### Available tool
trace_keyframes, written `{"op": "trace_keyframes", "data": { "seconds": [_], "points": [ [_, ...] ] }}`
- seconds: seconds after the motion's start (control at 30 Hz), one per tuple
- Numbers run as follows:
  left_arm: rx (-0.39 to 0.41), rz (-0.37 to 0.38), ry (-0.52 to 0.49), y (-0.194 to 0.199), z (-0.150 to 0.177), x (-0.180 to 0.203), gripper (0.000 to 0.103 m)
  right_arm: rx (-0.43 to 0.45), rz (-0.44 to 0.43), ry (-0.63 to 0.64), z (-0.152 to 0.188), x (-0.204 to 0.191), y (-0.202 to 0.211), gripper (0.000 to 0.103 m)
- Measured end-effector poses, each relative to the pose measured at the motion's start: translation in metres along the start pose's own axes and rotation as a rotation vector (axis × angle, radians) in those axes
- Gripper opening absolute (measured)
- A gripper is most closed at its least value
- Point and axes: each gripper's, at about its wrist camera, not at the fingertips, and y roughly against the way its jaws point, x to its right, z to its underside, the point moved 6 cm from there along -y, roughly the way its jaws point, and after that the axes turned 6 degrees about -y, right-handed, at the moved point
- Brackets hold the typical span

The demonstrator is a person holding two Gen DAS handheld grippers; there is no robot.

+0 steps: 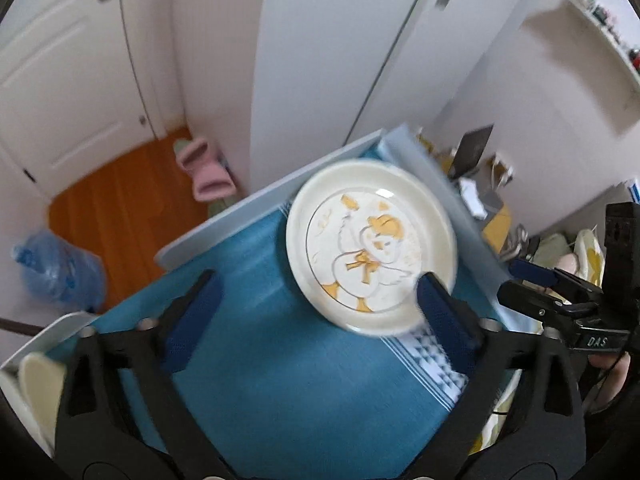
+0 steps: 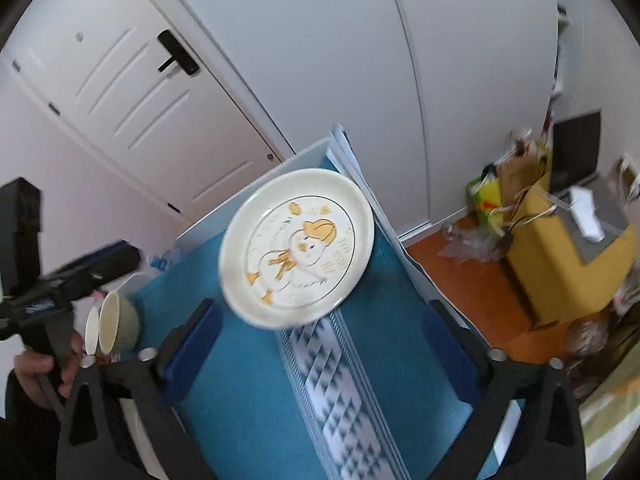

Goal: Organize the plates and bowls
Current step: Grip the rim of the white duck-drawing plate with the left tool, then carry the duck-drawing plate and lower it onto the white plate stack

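A cream plate (image 1: 372,246) with a yellow duck drawing is seen lying flat on a blue cloth (image 1: 256,364) that covers the surface (image 1: 224,216), toward the far corner of it. In the right wrist view the same plate (image 2: 297,251) is shown with its near edge over the white patterned stripe (image 2: 340,392) of the cloth.

The left claw (image 1: 316,324) is held wide open above the cloth, with nothing gripped between its blue pads (image 1: 192,324). One pad overlaps the plate's near rim in the picture; whether it touches cannot be told through the blur. The right claw (image 2: 320,360) is likewise spread open over the cloth and nothing is held in it; the plate lies just beyond its fingertips.

In the right wrist view, two bowls (image 2: 116,322) are seen on their sides at the left edge of the surface, one nested against the other, beside the hand (image 2: 48,364) that carries the left claw. In the left wrist view, a pale rounded dish (image 1: 38,388) is glimpsed at the lower left corner, and further crockery (image 1: 588,256) is partly hidden behind the right claw at the far right.
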Motion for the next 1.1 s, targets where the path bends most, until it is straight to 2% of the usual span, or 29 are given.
{"op": "trace_keyframes", "data": {
  "seconds": [0.1,0.23,0.3,0.37,0.43,0.5,0.57,0.67,0.9,1.1],
  "points": [
    [-0.059,0.006,0.015,-0.039,0.002,-0.006,0.067,-0.027,-0.034,-0.037,0.000,0.007,-0.029,0.066],
    [-0.086,0.010,0.013,-0.066,0.003,-0.013,0.059,-0.027,-0.059,-0.071,0.000,0.013,-0.052,0.054],
    [-0.096,0.029,-0.009,-0.073,0.002,-0.012,0.052,-0.013,-0.055,-0.076,-0.004,0.015,-0.055,0.045],
    [-0.102,0.023,-0.019,-0.080,0.000,-0.012,0.052,-0.001,-0.054,-0.073,-0.006,0.014,-0.056,0.036],
    [-0.103,0.030,-0.019,-0.084,-0.002,-0.013,0.047,0.009,-0.040,-0.072,-0.009,0.015,-0.057,0.033],
    [-0.107,0.032,-0.009,-0.083,-0.002,-0.016,0.028,0.018,-0.024,-0.079,-0.011,0.016,-0.060,0.027],
    [-0.111,0.029,-0.011,-0.086,-0.003,-0.017,0.021,0.029,-0.007,-0.083,-0.013,0.018,-0.062,0.023],
    [-0.101,0.033,-0.021,-0.087,-0.004,-0.015,0.017,0.032,0.024,-0.097,-0.013,0.021,-0.065,0.013],
    [-0.097,-0.005,-0.029,-0.085,-0.005,-0.010,0.017,0.021,0.034,-0.078,-0.014,0.020,-0.065,0.013],
    [-0.060,-0.024,-0.027,-0.066,-0.005,-0.004,0.017,0.024,0.025,-0.042,-0.013,0.015,-0.056,0.013]
  ]
}}
